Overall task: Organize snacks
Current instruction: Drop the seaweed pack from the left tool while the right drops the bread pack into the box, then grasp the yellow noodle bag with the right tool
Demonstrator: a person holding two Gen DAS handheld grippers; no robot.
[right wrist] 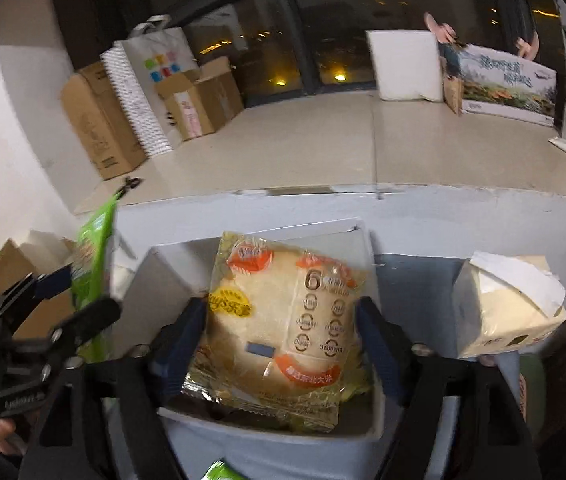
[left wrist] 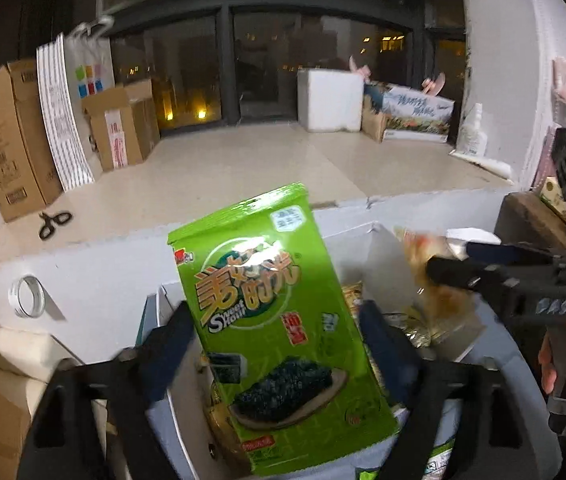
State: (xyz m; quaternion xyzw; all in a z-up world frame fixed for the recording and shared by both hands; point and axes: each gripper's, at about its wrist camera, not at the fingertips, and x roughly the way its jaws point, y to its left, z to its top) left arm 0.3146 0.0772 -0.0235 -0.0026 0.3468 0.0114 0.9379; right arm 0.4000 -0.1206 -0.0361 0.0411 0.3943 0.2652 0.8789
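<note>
Left tool (left wrist: 275,312): jaws spread wide, green seaweed packet (left wrist: 283,360) standing tilted between them, above the open white box (left wrist: 383,256). No pinch or crease visible at the packet's edges, so probably loose rather than clamped.

Right tool (right wrist: 281,308): likewise wide apart, with the clear rice cracker packet (right wrist: 279,328) lying flat between the fingers, over the same box and on top of other wrapped snacks inside. Again no sign of squeeze on the film.

Handling, as a judgement:
- Seaweed packet: very light, thin, glossy foil, likely slippery. Brittle sheets inside, so avoid crushing the middle. Better to take it by the sealed top strip or a side seam, where the film is doubled and flat.
- Rice cracker packet: light but bulky, puffed with air, soft film over fragile crackers. Prone to sliding out of a shallow grip. Take across the width near a crimped end, and close gently until the film just gives.
- Both: apt to flop or swing when held by one edge, so keep moves slow and set down low into the box rather than dropping from height.
</note>
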